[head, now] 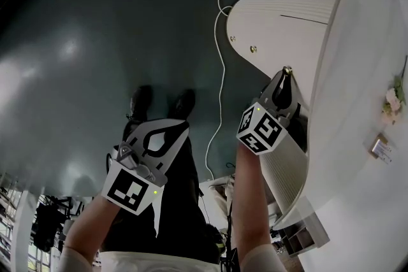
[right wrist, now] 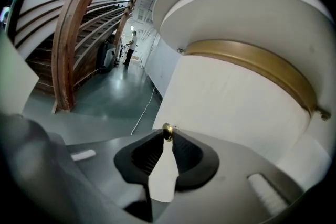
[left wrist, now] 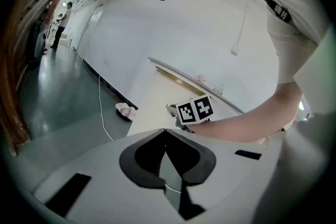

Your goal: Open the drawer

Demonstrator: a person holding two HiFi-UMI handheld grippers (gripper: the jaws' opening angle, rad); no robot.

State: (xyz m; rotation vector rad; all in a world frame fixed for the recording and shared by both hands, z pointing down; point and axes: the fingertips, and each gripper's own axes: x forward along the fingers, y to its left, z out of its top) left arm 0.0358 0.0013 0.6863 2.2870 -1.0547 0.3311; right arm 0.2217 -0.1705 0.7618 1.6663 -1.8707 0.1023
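Observation:
A white curved cabinet front (head: 280,19) carries the drawer, with a small brass knob (head: 287,70) at its near edge and a second knob (head: 253,48) further left. My right gripper (head: 287,76) reaches to the near knob. In the right gripper view that brass knob (right wrist: 167,132) sits pinched between the two black fingertips, against the white drawer front (right wrist: 231,97). My left gripper (head: 183,127) hangs over the dark floor to the left, jaws shut and holding nothing. In the left gripper view its tips (left wrist: 165,131) meet, and the right gripper's marker cube (left wrist: 195,110) shows beyond.
A white cable (head: 220,73) trails across the grey floor beside the cabinet. The person's shoes (head: 141,102) stand below the left gripper. The white top (head: 357,105) bears flowers (head: 394,99) and a small box (head: 382,148). A wooden staircase (right wrist: 73,23) rises at the left.

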